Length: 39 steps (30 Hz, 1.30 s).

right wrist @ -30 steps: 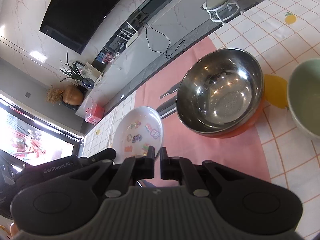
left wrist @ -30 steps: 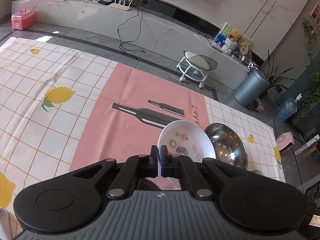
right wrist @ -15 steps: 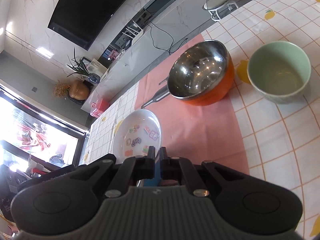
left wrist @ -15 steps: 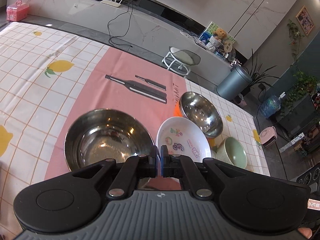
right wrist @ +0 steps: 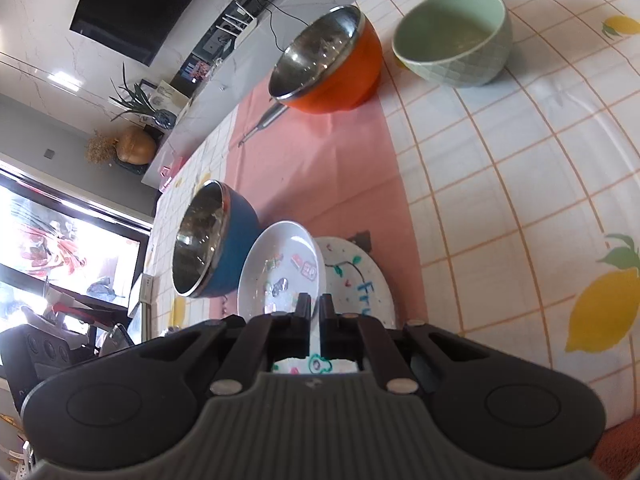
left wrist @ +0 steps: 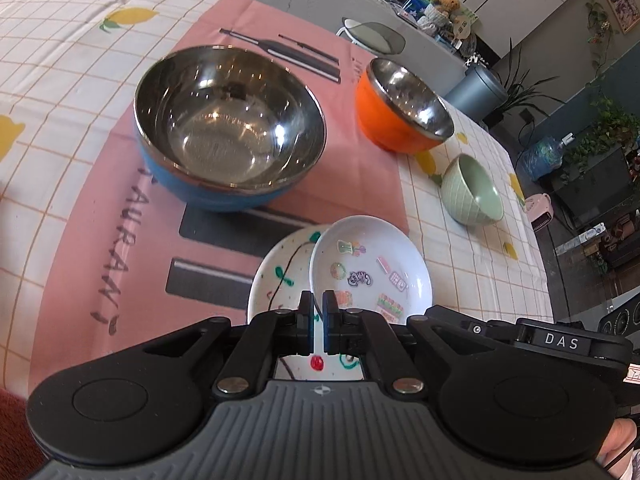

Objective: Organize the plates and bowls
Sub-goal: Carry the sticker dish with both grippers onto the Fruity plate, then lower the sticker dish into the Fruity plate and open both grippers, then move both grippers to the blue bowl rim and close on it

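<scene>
My left claw and right claw both clamp the sticker plate's near rim, tilted above the doodle plate, which it largely hides, near the blue bowl.

I see a white sticker-print plate tilted above a doodled white plate lying flat on the cloth (whether they touch I cannot tell); beyond stand a blue steel-lined bowl, an orange one and a green ceramic bowl, all upright.
</scene>
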Tool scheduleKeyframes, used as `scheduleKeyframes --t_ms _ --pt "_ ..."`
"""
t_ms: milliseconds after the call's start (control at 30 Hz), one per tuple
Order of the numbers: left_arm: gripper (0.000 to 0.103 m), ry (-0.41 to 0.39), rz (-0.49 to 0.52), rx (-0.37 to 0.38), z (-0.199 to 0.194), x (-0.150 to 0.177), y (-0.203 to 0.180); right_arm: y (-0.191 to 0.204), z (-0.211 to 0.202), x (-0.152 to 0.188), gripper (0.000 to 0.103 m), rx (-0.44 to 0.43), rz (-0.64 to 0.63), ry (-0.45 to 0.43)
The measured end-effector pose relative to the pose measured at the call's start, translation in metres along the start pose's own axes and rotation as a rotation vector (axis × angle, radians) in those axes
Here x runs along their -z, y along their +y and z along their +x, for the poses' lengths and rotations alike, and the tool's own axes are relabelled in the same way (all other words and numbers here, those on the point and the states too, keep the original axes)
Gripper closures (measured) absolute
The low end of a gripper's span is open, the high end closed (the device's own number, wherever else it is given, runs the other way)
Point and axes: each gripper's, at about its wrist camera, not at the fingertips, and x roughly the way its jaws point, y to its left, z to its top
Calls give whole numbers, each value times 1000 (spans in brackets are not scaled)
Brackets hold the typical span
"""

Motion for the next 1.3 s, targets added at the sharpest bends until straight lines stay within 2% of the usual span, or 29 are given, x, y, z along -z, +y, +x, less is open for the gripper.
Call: scheduleKeyframes --t_ms 300,567,733,767,833,933,1000,1133,1300 --pt "99 11 1 -17 -5 12 4 -1 9 10 101 51 -61 52" --pt "99 35 46 -47 -2 16 -1 1 12 12 100 60 -72 77" --pt "99 45 39 -38 -3 16 1 0 12 12 98 53 -68 85" --pt "97 51 38 -37 -3 15 2 0 13 12 97 51 -68 85" --pt "87 65 34 -37 -1 15 2 0 13 12 96 48 -69 89" --pt "80 46 33 -18 -5 13 3 0 12 11 78 50 -72 85" --pt "74 28 33 -6 -8 13 3 0 9 10 75 29 -68 71" --pt "72 -18 43 -2 -15 11 0 -1 5 6 69 -4 -49 48" --pt "66 -112 134 -25 -23 12 -16 8 5 -1 64 -16 -82 4"
